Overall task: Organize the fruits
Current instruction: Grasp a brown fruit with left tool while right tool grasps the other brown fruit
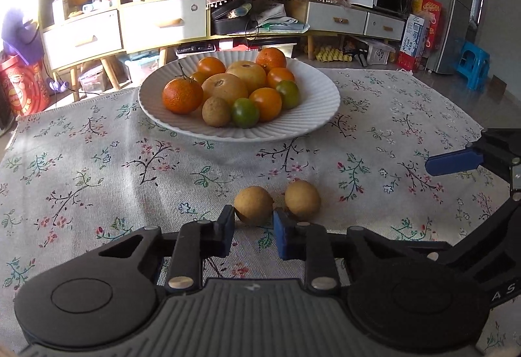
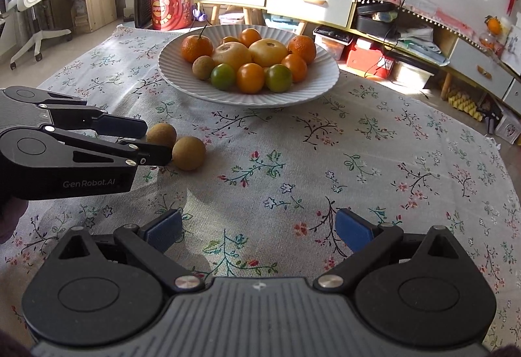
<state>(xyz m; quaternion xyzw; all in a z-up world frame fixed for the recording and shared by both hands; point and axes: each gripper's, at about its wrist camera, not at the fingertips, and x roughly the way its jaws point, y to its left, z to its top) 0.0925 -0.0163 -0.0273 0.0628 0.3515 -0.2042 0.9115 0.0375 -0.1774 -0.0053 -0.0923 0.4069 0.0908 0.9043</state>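
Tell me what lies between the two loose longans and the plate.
Only bare flowered tablecloth. The right wrist view shows nothing on the stretch from the longans to the plate; the left wrist view agrees.

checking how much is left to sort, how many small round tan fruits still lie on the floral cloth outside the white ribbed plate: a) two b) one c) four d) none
a: two small round tan fruits lie side by side on the floral cloth, short of the white ribbed plate, at the left gripper with its jaws around one.
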